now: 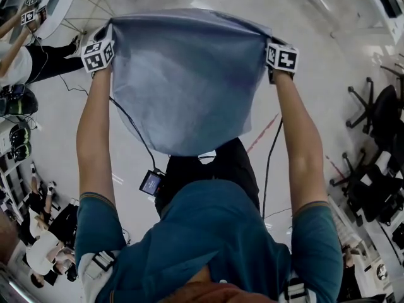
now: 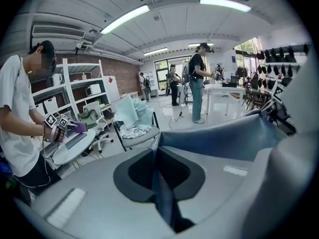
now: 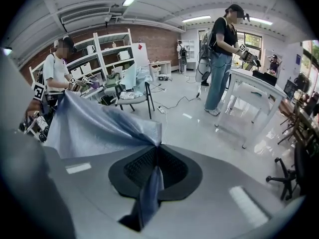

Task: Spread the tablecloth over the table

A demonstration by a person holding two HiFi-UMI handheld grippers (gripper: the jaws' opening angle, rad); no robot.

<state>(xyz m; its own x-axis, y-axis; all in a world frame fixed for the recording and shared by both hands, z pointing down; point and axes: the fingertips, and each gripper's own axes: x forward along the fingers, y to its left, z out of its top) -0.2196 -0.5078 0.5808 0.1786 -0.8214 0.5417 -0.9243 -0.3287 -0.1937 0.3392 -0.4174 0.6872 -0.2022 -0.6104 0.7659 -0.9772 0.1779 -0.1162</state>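
A pale blue-grey tablecloth (image 1: 183, 81) hangs stretched between my two grippers in the head view, its lower edge sagging toward my body. My left gripper (image 1: 108, 35) is shut on the cloth's upper left corner. My right gripper (image 1: 266, 43) is shut on the upper right corner. In the left gripper view the cloth (image 2: 229, 138) runs off to the right from the shut jaws, a strip pinched between them. In the right gripper view the cloth (image 3: 94, 128) spreads to the left, with a fold hanging down through the jaws. The cloth hides whatever lies under it.
A white table (image 3: 254, 91) stands at the right with a person beside it. A chair (image 2: 134, 133) piled with pale cloths stands ahead. Another person works at a small round table (image 2: 72, 146) on the left. Black office chairs (image 1: 375, 115) stand at the right.
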